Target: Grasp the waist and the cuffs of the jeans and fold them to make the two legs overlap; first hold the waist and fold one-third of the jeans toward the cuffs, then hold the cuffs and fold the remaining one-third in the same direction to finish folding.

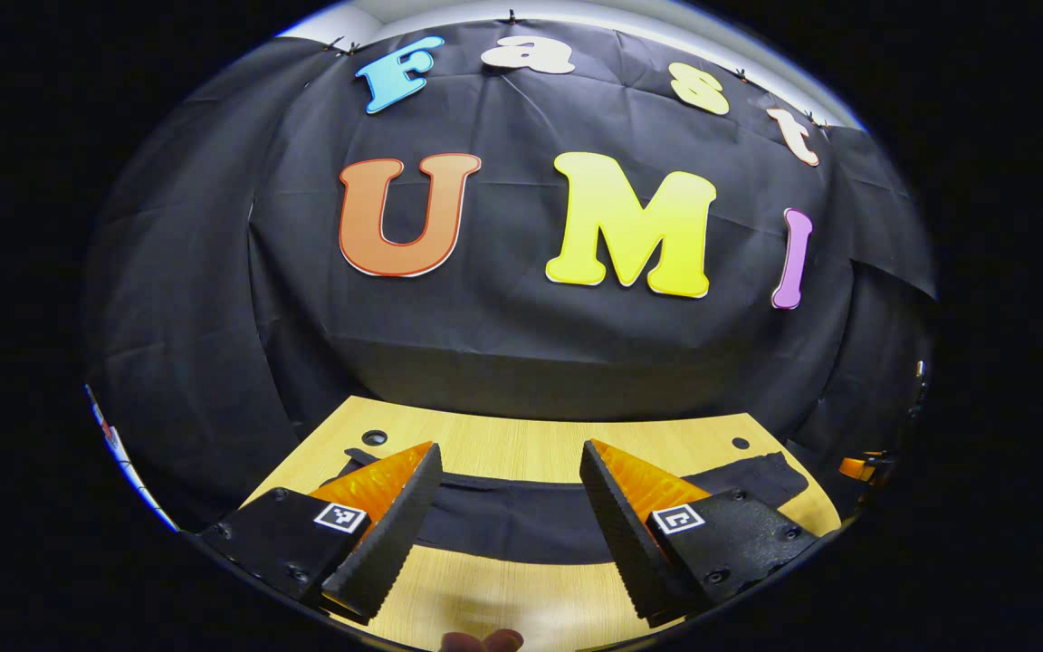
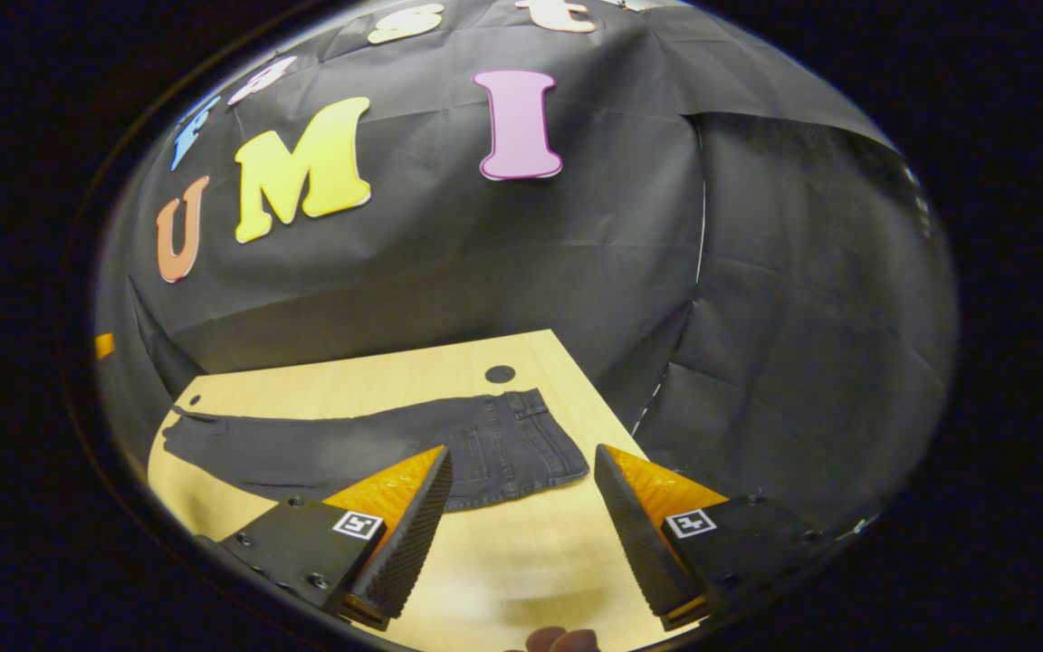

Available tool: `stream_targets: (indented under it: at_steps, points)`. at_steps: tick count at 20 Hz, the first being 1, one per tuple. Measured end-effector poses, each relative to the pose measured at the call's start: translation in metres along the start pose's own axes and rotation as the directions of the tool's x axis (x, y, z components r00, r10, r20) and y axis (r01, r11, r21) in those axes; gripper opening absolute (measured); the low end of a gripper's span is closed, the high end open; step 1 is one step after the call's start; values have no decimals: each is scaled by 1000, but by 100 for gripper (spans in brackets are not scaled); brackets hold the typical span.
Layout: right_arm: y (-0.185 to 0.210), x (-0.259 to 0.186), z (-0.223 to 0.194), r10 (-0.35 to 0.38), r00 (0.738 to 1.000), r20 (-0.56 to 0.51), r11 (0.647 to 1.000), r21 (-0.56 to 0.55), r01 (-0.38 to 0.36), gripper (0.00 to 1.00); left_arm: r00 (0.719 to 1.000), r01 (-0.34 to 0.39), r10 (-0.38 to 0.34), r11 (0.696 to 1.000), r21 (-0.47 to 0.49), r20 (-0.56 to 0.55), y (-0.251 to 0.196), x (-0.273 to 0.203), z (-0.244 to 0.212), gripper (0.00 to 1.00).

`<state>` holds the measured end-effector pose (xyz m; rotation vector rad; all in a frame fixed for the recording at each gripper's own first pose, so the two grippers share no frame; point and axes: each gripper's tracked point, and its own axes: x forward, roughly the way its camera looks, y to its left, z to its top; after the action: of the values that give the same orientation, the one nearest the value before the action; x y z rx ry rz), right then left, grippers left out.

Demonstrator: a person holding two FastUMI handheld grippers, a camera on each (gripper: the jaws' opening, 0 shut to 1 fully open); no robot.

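Note:
Dark grey jeans [image 2: 377, 448] lie flat on the wooden table [image 2: 349, 380], legs overlapped. The waist [image 2: 544, 439] sits at the right end in the right gripper view and the cuffs [image 2: 179, 433] at the left end. My right gripper [image 2: 521, 466] is open, hovering above the table's near side, its fingers on either side of the waist end and apart from the cloth. In the left gripper view the jeans [image 1: 512, 525] run as a dark band across the table [image 1: 521, 444]. My left gripper [image 1: 508, 462] is open above them with nothing between its fingers.
Black cloth walls close in behind the table and at its right edge [image 2: 630, 407]. A round dark hole [image 2: 500, 373] sits in the tabletop near the waist, with two others [image 1: 374, 437] [image 1: 740, 444] along the far side. Fingertips of a hand [image 1: 483, 640] show at the bottom.

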<state>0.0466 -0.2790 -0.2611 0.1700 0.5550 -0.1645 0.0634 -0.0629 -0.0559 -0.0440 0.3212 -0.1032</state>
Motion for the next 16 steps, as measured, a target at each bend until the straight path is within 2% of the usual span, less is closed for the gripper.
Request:
stream_targets:
  at_steps: [5, 9, 10, 11, 14, 15, 16]
  points:
    - [-16, 94, -29, 27, 996, -84, 985, 170, -13, 97, 997, -49, 47, 998, -32, -65, -7, 0, -11, 99]
    - [-30, 146, -58, -17, 989, -149, 976, 212, 49, 94, 991, -86, 85, 996, -13, -100, -6, -1, -20, 99]
    - [-27, 150, -64, -9, 986, -164, 973, 225, 46, 99, 990, -94, 93, 995, -12, -105, -5, -2, -21, 99]
    - [-27, 153, -68, -8, 985, -175, 972, 228, 49, 94, 989, -99, 97, 995, -13, -109, -5, -4, -21, 99]
    - [-24, 156, -69, 5, 984, -176, 974, 225, 36, 99, 987, -116, 114, 993, -11, -114, -1, -3, -23, 99]
    - [-22, 155, -71, 15, 982, -189, 976, 218, 27, 98, 987, -118, 116, 993, -12, -114, 0, -2, -23, 99]
    - [-19, 158, -73, 27, 982, -188, 975, 222, 16, 87, 986, -121, 118, 993, -14, -115, 1, -3, -23, 99]
